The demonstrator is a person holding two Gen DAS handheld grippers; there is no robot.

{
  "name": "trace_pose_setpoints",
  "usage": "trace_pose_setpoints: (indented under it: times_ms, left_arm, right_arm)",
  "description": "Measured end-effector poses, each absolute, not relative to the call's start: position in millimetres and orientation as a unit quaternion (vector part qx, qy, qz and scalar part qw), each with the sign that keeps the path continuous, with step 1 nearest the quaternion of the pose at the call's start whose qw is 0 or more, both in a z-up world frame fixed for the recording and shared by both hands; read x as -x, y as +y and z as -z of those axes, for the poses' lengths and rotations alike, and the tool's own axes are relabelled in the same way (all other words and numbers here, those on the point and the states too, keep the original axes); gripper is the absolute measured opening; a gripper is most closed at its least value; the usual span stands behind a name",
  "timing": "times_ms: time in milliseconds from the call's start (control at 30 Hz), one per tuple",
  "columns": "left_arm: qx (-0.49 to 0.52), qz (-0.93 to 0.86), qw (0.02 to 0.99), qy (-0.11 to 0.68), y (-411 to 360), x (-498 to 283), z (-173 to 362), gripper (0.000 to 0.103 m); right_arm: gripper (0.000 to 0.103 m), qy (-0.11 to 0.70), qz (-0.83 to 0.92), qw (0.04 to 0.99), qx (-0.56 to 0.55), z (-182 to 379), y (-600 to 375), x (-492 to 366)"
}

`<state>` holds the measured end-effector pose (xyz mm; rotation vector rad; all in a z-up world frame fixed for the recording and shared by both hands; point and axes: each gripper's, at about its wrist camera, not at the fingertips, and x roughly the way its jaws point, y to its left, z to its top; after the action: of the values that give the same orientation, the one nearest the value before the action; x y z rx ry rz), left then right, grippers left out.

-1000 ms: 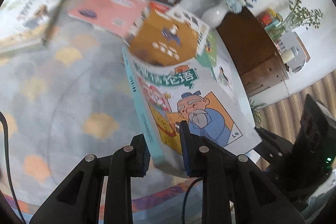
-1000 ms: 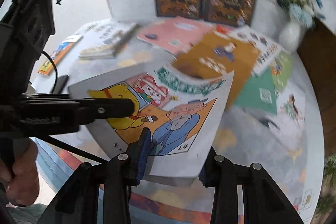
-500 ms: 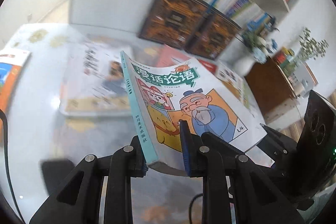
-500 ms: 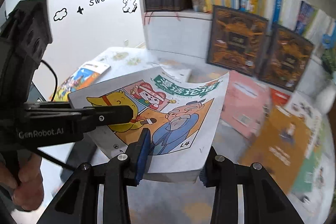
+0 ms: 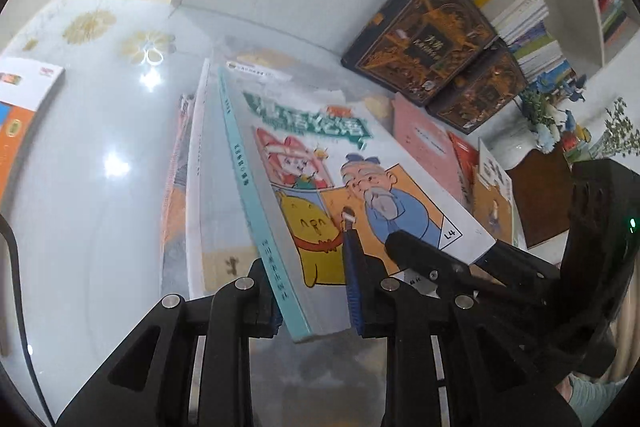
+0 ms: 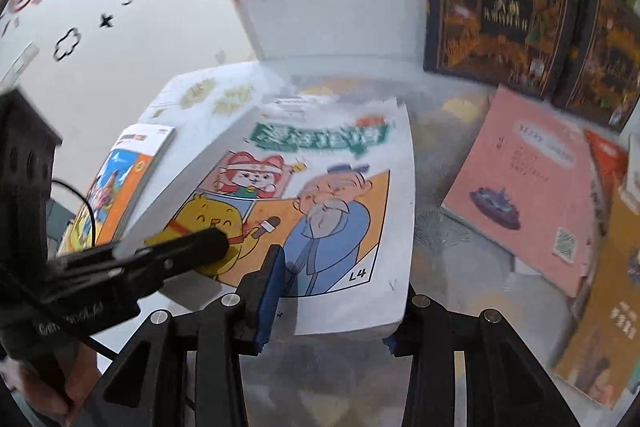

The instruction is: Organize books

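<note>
Books: the white cartoon-cover paperback with teal spine (image 5: 320,195) sits pinched in your left tongs (image 5: 316,291) at its spine edge, now over the white paperback stack (image 5: 196,179) instead of the scattered books. Right view: right tongs (image 6: 332,291) pinch its near corner above the glossy table (image 6: 448,227); placement looks imminent.
</note>
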<state>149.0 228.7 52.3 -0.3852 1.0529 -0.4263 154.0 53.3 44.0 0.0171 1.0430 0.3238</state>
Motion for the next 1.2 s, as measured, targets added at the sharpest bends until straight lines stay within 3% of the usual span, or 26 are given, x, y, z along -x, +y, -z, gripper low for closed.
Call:
trace_pose_setpoints:
  times_ms: [333, 533, 633, 800, 900, 1000, 1200]
  left_arm:
    - [0.170, 0.158, 0.828, 0.511, 254, -174, -32, 0.021]
    - [0.158, 0.138, 0.832, 0.514, 260, -164, -30, 0.021]
    - [0.161, 0.131, 0.830, 0.518, 263, -157, -30, 0.021]
    - [0.145, 0.129, 0.837, 0.512, 261, -132, -46, 0.024]
    - [0.124, 0.142, 0.842, 0.505, 245, -115, -61, 0.024]
    - [0.110, 0.172, 0.841, 0.500, 211, -94, -73, 0.033]
    - [0.066, 0.193, 0.832, 0.516, 130, -60, -61, 0.033]
  right_arm:
    - [0.041, 0.520, -0.139, 0.843, -0.004, -14, 62, -187]
    - [0.046, 0.518, -0.141, 0.844, 0.010, -14, 73, -188]
    - [0.058, 0.533, -0.151, 0.833, 0.008, -13, 69, -184]
    - [0.058, 0.537, -0.141, 0.832, 0.012, -17, 46, -158]
    - [0.058, 0.528, -0.127, 0.839, 0.015, -24, 24, -131]
    - [0.058, 0.512, -0.099, 0.853, 0.018, -30, -8, -96]
    - [0.058, 0.499, -0.019, 0.866, 0.022, -28, -83, -33]
